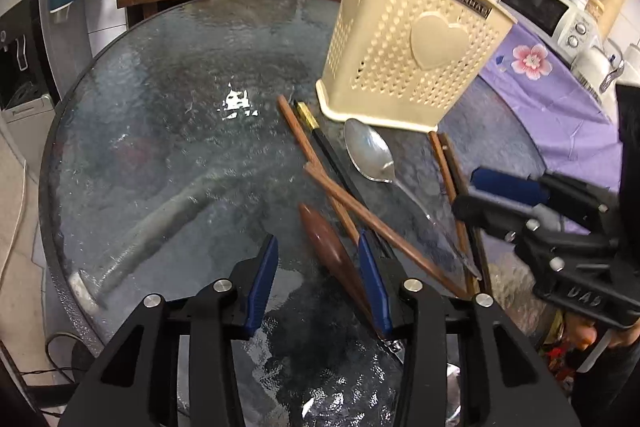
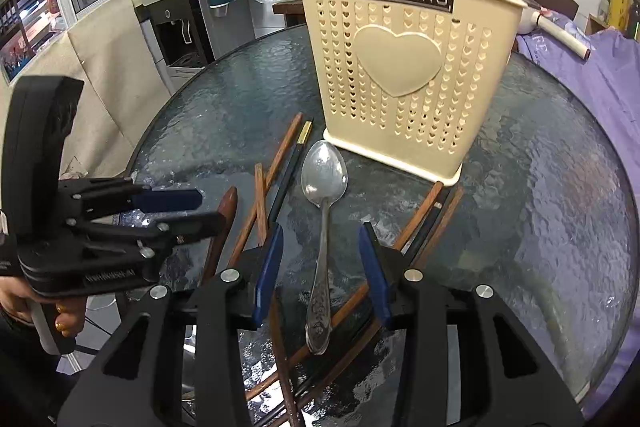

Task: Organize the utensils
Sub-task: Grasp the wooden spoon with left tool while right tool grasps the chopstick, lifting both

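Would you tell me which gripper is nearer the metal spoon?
Right. The right gripper straddles the metal spoon's handle, pads not touching. The left gripper is off to its side, straddling a wooden spoon.

Chopsticks (image 2: pixel 340 315) run hidden under the right hand-held gripper (image 2: pixel 322 263); holder (image 2: pixel 404 67) contents mostly concealed

Cream utensil holder (image 2: pixel 404 75) at twelve o'clock, punched all over with little hearts, one big plain heart on its face. Silver spoon (image 2: pixel 324 187), handle embossed. Reddish-brown chopsticks (image 2: pixel 276 171), one black chopstick (image 2: pixel 294 163) tipped gold. Dark rippled glass desk (image 2: pixel 540 207). Lilac cloth (image 1: pixel 560 99) with a pink flower at three o'clock.
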Demonstrator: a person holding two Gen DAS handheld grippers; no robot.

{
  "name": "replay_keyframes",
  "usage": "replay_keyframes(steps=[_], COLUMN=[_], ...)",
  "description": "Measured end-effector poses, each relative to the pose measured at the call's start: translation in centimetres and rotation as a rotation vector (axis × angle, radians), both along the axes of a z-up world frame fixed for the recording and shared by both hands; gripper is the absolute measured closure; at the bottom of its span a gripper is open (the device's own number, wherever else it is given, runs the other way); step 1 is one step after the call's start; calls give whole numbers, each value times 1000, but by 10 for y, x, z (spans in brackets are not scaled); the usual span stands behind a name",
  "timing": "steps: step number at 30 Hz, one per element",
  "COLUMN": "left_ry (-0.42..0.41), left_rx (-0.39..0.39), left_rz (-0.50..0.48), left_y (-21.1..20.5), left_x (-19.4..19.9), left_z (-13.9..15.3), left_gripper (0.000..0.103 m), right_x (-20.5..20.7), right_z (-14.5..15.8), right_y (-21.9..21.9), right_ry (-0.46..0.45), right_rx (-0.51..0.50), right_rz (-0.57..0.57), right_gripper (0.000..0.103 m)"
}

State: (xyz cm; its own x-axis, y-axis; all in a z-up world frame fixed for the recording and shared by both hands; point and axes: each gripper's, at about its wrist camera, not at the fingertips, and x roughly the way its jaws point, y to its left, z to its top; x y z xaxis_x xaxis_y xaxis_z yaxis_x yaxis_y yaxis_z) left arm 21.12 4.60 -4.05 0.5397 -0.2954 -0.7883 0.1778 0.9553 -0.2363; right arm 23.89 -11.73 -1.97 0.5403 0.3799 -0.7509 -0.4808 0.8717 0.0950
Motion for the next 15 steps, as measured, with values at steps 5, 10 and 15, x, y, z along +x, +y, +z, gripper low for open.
replay_keyframes(steps=[5,10,15], left_ry=[12,16,0], left_rx=[34,74,128], left_rz=[-2,-7,-16], left_y=[-6,-16,-26], left_x=[6,10,13], left_z=[-4,-5,-5], left_gripper=[72,78,79], right_x=[4,4,5], right_z=[3,3,4], right_y=[1,1,5], right_ry=[-2,-5,-11], right_rx=[-3,-8,-12], right_rz=[3,8,17], right_gripper=[63,63,63])
